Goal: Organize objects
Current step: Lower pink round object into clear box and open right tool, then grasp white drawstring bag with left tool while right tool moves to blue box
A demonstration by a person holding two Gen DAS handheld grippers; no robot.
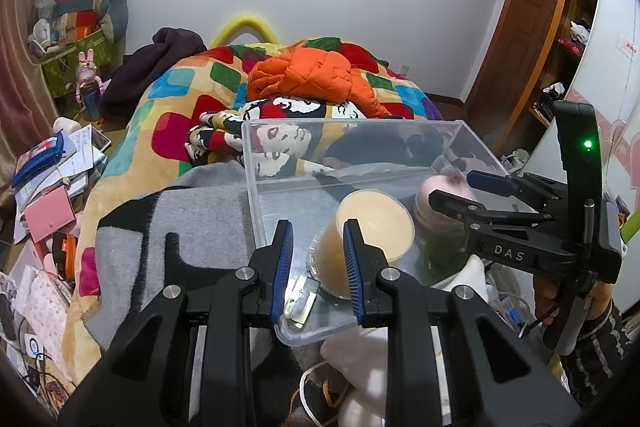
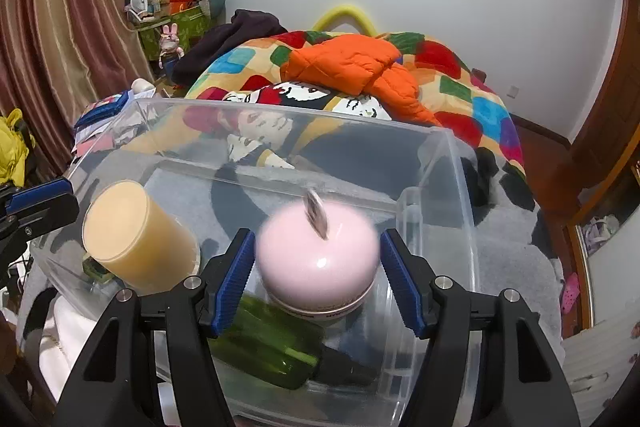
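Note:
A clear plastic box [image 1: 352, 125] [image 2: 280, 115] stands on a grey blanket on the bed. Inside it are an upright cream cup [image 1: 372, 227] [image 2: 132, 235] and a green bottle [image 2: 272, 347] [image 1: 444, 255] lying on its side. My right gripper [image 2: 318, 233] [image 1: 452, 187] is shut on a round pink jar [image 2: 316, 267] [image 1: 436, 189] and holds it inside the box, just above the bottle. My left gripper [image 1: 317, 225] [image 2: 72, 197] hovers over the box's near left corner. Its pads stand close together with nothing clamped between them.
A small flat silvery packet [image 1: 300, 299] lies in the box's near corner. A colourful quilt [image 1: 180, 87] and an orange jacket [image 1: 316, 75] cover the bed behind. Papers and pouches [image 1: 52, 179] pile up at the left. A hand with a patterned sleeve [image 1: 592, 339] holds the right gripper.

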